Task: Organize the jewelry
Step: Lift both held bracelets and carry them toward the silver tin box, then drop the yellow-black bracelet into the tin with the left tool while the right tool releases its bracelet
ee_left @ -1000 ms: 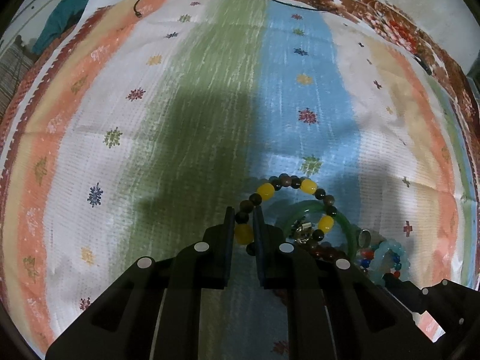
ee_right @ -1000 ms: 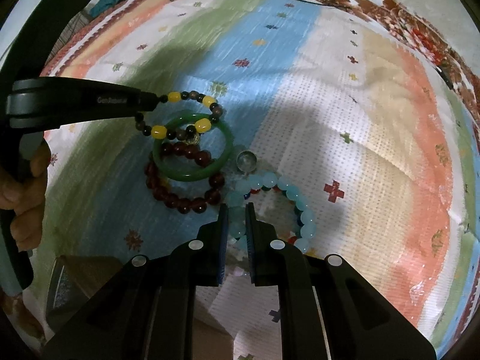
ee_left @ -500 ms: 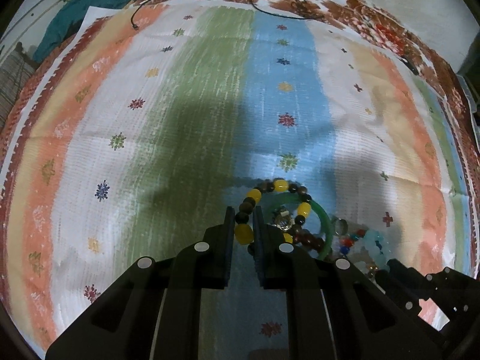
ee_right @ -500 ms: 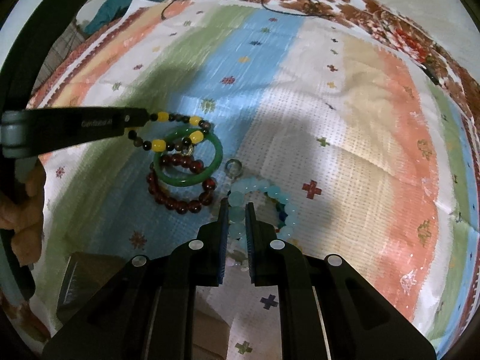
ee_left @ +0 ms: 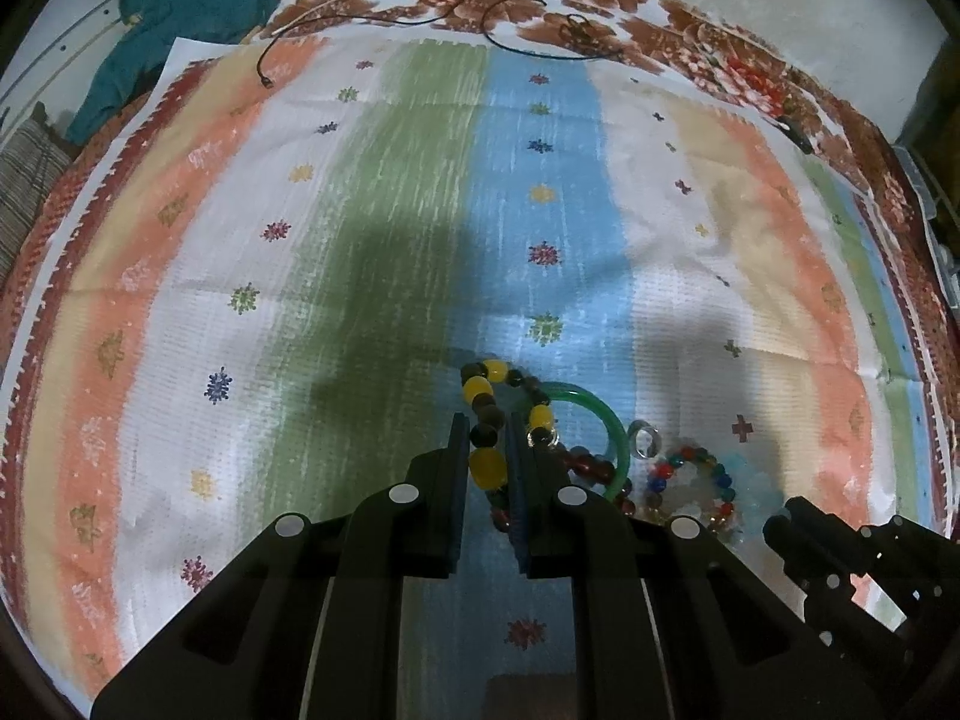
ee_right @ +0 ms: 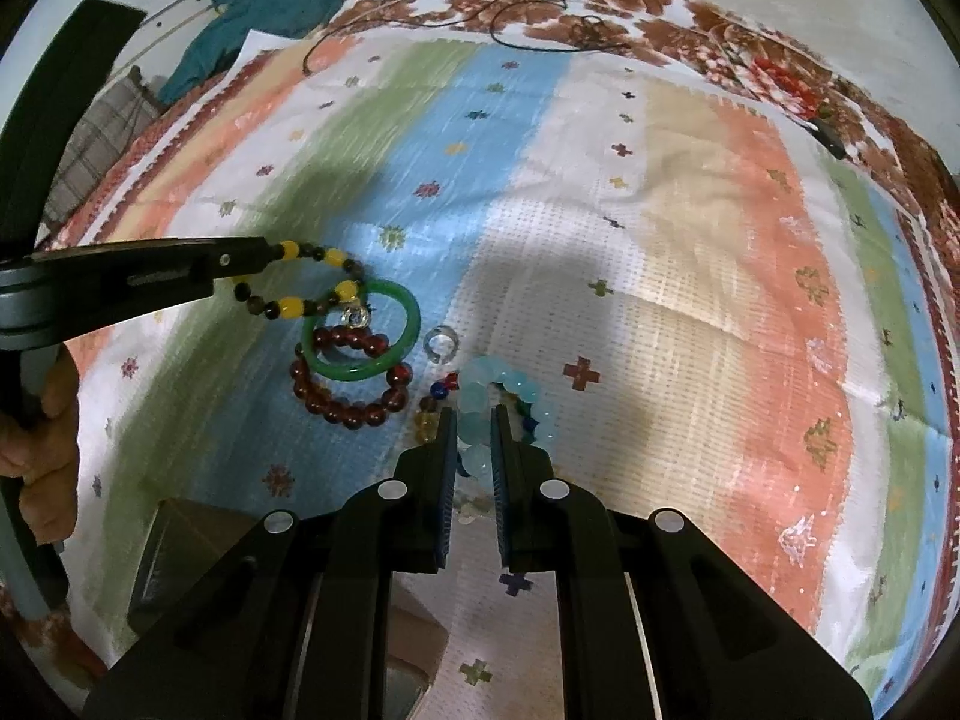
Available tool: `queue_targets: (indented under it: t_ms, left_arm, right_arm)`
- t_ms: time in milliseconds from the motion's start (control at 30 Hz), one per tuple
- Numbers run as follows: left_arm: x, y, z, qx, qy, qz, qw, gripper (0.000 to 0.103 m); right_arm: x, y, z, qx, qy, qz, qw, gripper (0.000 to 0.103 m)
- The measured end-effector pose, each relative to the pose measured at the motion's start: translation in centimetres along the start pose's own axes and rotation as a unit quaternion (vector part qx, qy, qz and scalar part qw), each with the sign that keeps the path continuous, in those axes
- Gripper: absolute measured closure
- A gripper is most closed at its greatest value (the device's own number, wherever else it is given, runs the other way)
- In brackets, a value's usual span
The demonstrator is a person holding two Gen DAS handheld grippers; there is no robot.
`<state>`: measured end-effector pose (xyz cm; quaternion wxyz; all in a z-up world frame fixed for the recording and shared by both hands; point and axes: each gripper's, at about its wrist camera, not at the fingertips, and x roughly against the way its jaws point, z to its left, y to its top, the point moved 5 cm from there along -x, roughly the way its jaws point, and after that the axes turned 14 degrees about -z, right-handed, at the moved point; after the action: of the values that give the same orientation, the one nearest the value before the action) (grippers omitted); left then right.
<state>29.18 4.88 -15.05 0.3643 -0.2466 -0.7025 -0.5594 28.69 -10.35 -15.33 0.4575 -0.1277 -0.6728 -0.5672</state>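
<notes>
Pinching a yellow bead between closed jaws, the left gripper (ee_left: pixel 486 441) held the bracelet of yellow and dark brown beads (ee_left: pixel 487 414) above the striped, flower-dotted cloth (ee_left: pixel 300 252); from its own camera the loop looked narrowed, its long axis running away from the fingers toward the blue stripe, while the right wrist view showed it (ee_right: pixel 312 282) stretching sideways from the gripper tip toward the smooth green bangle (ee_right: pixel 360 333). The right gripper (ee_right: pixel 474 429) was clamped on the bracelet of pale aqua beads (ee_right: pixel 480 402), whose loop extended away from the fingers. Just beside it lay a strand of mixed coloured beads (ee_right: pixel 435 396) and a small silver ring (ee_right: pixel 441 343). The green bangle overlapped a bracelet of dark red beads (ee_right: pixel 348 396), and a small clear charm (ee_right: pixel 355 317) showed inside the bangle's ring. A hand (ee_right: pixel 48 438) gripped the left tool's handle. A teal garment (ee_left: pixel 186 18) lay crumpled at the cloth's far corner.
</notes>
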Motion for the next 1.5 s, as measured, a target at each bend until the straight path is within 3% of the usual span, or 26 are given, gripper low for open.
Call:
queue_targets:
  t_ms: [1000, 1500]
  left_arm:
    - [7.9, -0.5, -2.3, -0.038, -0.032, -0.054, 0.9973, 0.092]
    - [12.6, -2.0, -3.7, -0.055, -0.055, -0.084, 0.9934, 0.092]
  right_arm:
    - [6.7, -0.4, -1.2, -0.031, -0.047, -0.055, 0.997, 0.091]
    - [10.5, -0.6, 0.7, -0.031, -0.034, -0.090, 0.995, 0.091]
